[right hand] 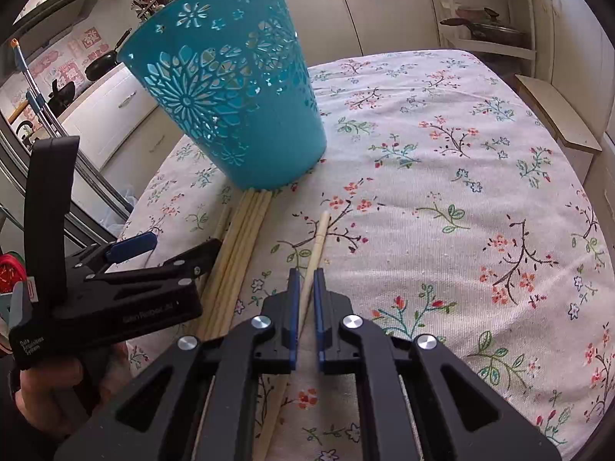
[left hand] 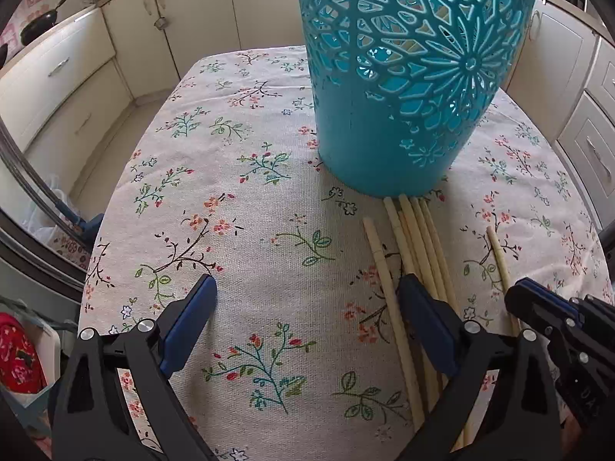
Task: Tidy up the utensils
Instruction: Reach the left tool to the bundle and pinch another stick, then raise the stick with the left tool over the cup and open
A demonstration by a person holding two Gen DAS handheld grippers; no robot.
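1. A teal bin [right hand: 226, 88] stands on the flowered tabletop [right hand: 461, 192].
2. A bundle of chopsticks [left hand: 423, 238] lies at the bin's 6 o'clock, tips touching its base.
3. The right tool [right hand: 305, 280] is clamped tight on one chopstick [right hand: 319, 238], at the bundle's 3 o'clock.
4. The left tool [left hand: 307, 299] gapes wide, empty, at the bundle's 9 o'clock.

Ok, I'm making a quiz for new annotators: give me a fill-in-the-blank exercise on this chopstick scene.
1. The right gripper is shut on a single ____.
2. The left gripper has its jaws ____, with nothing between them.
3. The bundle of chopsticks lies with its tips against the foot of the ____ basket.
4. The tablecloth bears a ____ print.

Missing words: chopstick; open; turquoise; floral.
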